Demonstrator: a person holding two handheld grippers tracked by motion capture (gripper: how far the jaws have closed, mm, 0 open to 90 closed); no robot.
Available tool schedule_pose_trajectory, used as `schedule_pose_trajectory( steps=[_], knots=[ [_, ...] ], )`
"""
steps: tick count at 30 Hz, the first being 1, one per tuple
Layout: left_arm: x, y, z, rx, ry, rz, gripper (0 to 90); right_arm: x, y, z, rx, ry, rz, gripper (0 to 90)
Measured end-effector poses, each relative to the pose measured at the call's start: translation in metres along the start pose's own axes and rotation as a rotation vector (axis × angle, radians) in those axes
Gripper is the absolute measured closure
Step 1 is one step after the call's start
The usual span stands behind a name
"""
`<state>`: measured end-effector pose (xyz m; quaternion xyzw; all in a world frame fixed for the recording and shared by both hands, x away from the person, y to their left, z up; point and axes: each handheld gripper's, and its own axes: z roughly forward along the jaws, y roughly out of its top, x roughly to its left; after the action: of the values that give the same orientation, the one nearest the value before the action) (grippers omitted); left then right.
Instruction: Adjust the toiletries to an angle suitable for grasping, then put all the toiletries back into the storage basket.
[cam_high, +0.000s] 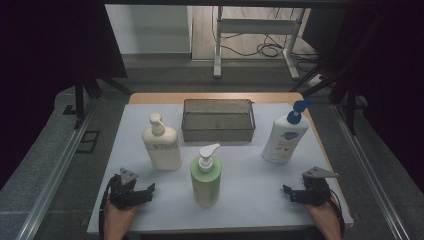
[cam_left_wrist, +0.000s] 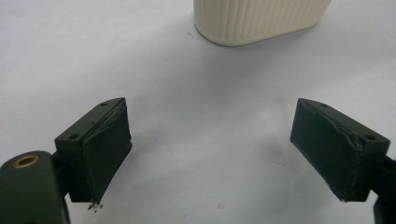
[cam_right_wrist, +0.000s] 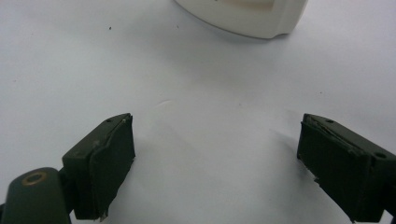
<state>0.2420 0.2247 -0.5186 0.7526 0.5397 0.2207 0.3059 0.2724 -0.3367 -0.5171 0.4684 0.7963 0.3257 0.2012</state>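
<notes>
Three pump bottles stand on the white mat (cam_high: 250, 195): a cream one (cam_high: 161, 145) at the left, a green one (cam_high: 206, 177) in front at the middle, and a white one with a blue pump (cam_high: 285, 135) at the right. A wire basket (cam_high: 218, 120) sits behind them, empty. My left gripper (cam_high: 150, 191) rests open on the mat at the front left, and in its own view the cream bottle's base (cam_left_wrist: 259, 21) lies ahead of the gripper (cam_left_wrist: 210, 154). My right gripper (cam_high: 287, 192) rests open at the front right, facing the white bottle's base (cam_right_wrist: 243, 16); nothing lies between the jaws of the right gripper (cam_right_wrist: 217, 163).
The mat covers a wooden table (cam_high: 150, 97) whose far edge shows behind the basket. Metal rails (cam_high: 60, 160) run along both sides. A white stand (cam_high: 255, 30) and cables lie on the floor beyond.
</notes>
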Motion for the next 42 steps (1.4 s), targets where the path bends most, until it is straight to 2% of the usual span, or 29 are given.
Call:
schedule_pose_trajectory(
  steps=[10, 15, 21, 27, 40, 42],
  knots=[
    [0.0000, -0.0008, 0.0011, 0.000, 0.003, 0.016, 12.2, 0.0013, 0.0004, -0.0008, 0.002, 0.003, -0.008, 13.1],
    [-0.0008, -0.0009, 0.0040, 0.017, 0.003, 0.020, 12.3, 0.0020, 0.0006, -0.0014, -0.002, 0.007, -0.011, 13.2],
    [0.0035, -0.0011, 0.0053, 0.029, -0.027, -0.014, 12.3, 0.0021, 0.0008, -0.0022, -0.007, 0.014, -0.011, 13.2],
    [0.0040, -0.0011, 0.0053, 0.030, -0.031, -0.016, 12.1, 0.0026, 0.0011, -0.0016, -0.006, 0.020, -0.014, 13.3],
    [0.0041, -0.0013, 0.0055, 0.029, -0.032, -0.020, 12.1, 0.0029, 0.0039, -0.0028, -0.027, 0.041, -0.052, 13.7],
    [0.0042, -0.0013, 0.0055, 0.029, -0.032, -0.019, 12.1, 0.0026, 0.0051, -0.0034, -0.039, 0.047, -0.073, 13.7]
  ],
)
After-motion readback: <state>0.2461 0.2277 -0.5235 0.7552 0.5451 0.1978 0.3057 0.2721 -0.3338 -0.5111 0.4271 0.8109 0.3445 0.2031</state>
